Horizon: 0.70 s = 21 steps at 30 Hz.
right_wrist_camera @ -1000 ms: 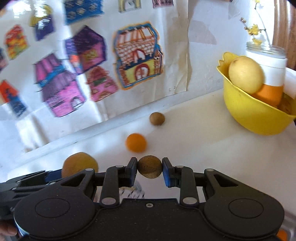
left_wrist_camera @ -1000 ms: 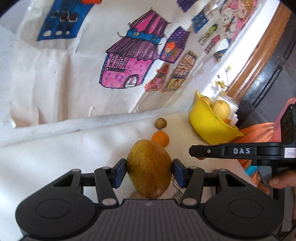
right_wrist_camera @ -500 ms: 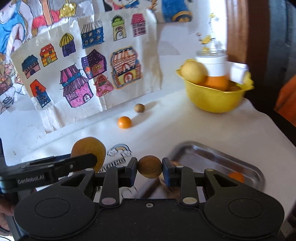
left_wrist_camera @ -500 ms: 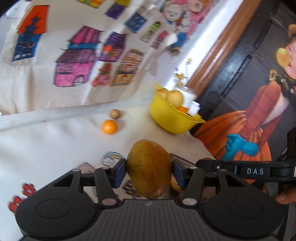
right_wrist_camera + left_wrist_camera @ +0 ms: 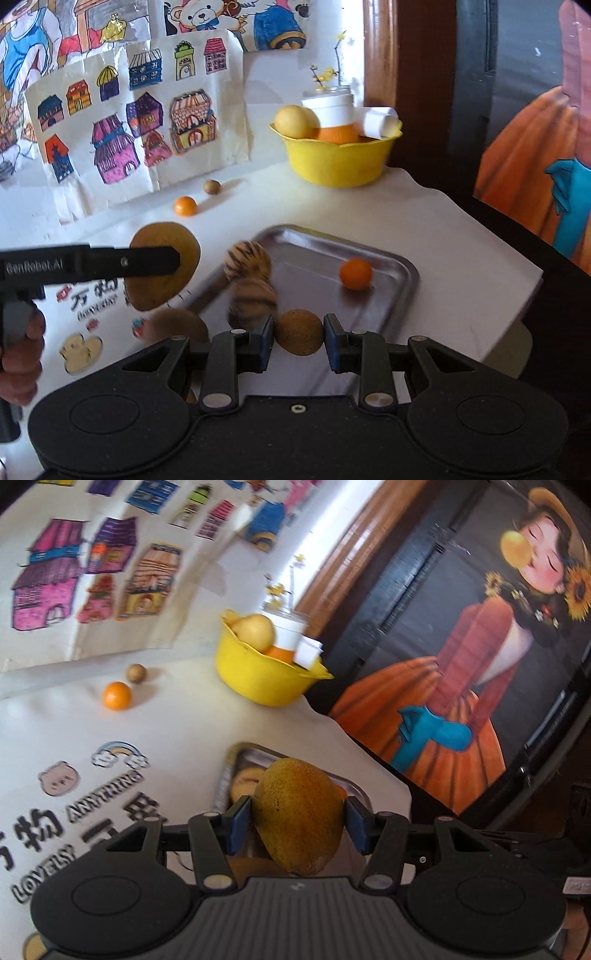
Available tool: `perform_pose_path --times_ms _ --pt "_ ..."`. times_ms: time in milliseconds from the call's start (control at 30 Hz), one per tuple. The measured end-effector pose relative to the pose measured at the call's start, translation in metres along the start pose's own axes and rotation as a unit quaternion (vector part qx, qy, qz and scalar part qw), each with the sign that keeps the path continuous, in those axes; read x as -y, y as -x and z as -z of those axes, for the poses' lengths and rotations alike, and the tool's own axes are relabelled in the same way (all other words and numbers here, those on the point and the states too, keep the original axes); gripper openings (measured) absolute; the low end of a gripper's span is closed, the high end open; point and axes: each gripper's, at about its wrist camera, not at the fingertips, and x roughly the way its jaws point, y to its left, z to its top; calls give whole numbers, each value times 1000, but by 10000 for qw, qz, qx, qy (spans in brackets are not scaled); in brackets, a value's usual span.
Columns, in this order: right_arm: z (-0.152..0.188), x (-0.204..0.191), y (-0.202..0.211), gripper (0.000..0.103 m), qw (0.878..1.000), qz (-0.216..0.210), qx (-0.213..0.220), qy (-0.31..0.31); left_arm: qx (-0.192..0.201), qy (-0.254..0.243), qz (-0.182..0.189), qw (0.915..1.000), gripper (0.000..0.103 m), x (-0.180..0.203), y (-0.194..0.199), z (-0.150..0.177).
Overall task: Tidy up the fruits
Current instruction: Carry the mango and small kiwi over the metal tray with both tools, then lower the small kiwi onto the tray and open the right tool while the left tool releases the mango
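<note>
Two grippers, each clamped on a fruit. Left gripper (image 5: pixel 298 823) pressed onto a mango (image 5: pixel 298 814), held in the air above the near left end of a steel tray (image 5: pixel 384 254). Right gripper (image 5: pixel 299 341) closed tight on a small brown fruit (image 5: pixel 299 332), above the tray's near rim.

Seen only from the right wrist: the tray's whole floor, with two striped balls (image 5: pixel 248 260) near its left edge, a small orange (image 5: pixel 355 274) alone towards the right, bare metal between and behind them; also the left gripper side-on with a hand (image 5: pixel 22 350) on its grip. From the left wrist, most of the tray hidden behind the mango, only its far rim clear.

In both: yellow bowl (image 5: pixel 338 160) at the table's far right corner, holding fruit and white packets; an orange (image 5: pixel 117 695) and a brown nut-like fruit (image 5: pixel 136 672) by the far edge, beside the wall drawings. Table (image 5: pixel 461 266) dropping off just right of the tray; bare white cloth between tray and bowl.
</note>
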Motion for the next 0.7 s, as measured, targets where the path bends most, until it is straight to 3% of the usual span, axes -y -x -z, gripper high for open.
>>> perform_pose_path --times_ms 700 --pt "57 4 -5 31 9982 274 272 461 -749 -677 -66 9949 58 48 -27 34"
